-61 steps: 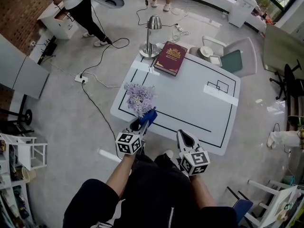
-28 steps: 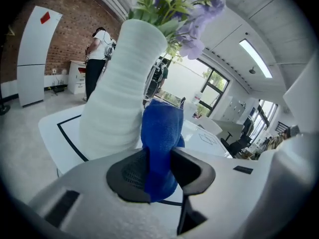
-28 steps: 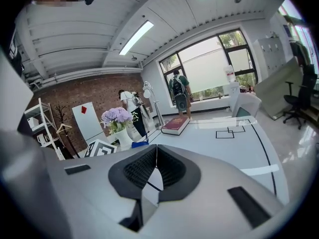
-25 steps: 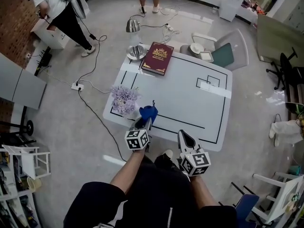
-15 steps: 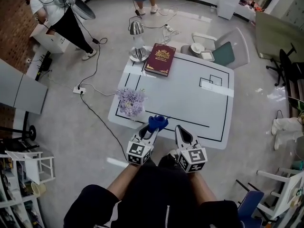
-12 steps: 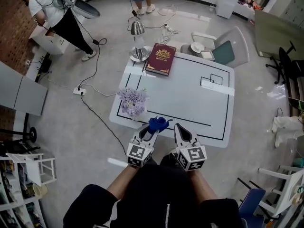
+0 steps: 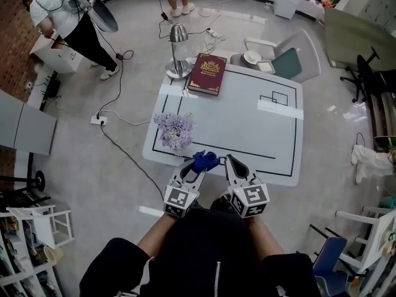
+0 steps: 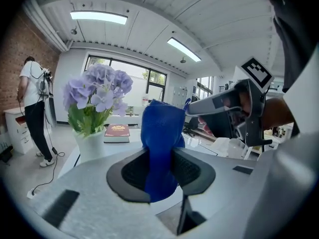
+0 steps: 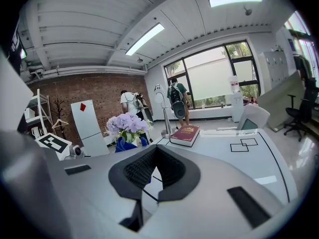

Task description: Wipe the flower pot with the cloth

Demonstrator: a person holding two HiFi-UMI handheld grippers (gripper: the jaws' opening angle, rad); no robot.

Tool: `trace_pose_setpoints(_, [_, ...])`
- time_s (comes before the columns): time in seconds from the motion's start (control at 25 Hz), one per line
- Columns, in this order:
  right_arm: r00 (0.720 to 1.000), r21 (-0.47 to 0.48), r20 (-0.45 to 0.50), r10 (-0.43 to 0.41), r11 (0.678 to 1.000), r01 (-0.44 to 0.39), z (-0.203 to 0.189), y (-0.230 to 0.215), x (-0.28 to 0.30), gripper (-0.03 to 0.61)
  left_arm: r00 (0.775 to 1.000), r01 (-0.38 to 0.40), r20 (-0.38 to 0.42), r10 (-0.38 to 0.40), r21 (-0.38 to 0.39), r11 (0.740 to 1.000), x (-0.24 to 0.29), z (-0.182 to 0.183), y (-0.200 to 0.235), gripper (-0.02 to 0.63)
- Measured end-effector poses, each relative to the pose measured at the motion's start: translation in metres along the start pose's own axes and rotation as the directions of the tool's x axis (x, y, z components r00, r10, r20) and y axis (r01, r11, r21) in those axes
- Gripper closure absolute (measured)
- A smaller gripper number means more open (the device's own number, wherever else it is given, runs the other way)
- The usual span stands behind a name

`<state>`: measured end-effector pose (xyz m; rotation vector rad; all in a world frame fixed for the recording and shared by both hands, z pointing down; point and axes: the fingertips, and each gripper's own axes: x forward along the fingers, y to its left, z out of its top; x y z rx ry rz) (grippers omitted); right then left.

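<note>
The flower pot is white and holds purple hydrangeas; it stands at the table's near left corner. Seen from the head view, the blooms hide the pot. My left gripper is shut on a blue cloth, which bunches up above the jaws, just right of the flowers and apart from them. My right gripper sits close beside the cloth over the table's front edge, shut with nothing held. The right gripper view shows the flowers and the cloth to the left.
On the white table a dark red book lies at the far left corner, beside a silver lamp. A grey chair with dishes stands behind. Cables cross the floor at left. A person stands far left.
The left gripper has carried the blue cloth from beside the flower pot to the right, toward the table's front edge. The right gripper has closed in next to it.
</note>
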<state>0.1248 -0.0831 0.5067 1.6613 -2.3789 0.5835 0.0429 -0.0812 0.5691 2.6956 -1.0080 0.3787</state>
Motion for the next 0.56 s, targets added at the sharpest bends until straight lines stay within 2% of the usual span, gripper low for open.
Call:
trace_pose_setpoints(0.2, [1.0, -0.008, 0.006, -0.005, 1.0, 0.005, 0.0035, 0.0036, 0.0043, 0.571, 1.0, 0.029, -0.001, -0.029, 0.011, 1.0, 0.0002, -0.0017, -0.0019, 0.491])
trace_pose_setpoints(0.36, [1.0, -0.01, 0.007, -0.008, 1.0, 0.008, 0.0042, 0.0057, 0.0051, 0.571, 0.998, 0.046, -0.033, -0.044, 0.066, 0.997, -0.0016, -0.0042, -0.0012, 0.491])
trace_pose_setpoints(0.56, [1.0, -0.012, 0.01, -0.017, 1.0, 0.018, 0.0045, 0.0047, 0.0038, 0.571, 0.998, 0.053, -0.036, -0.051, 0.057, 0.997, -0.0024, -0.0048, -0.0016, 0.491])
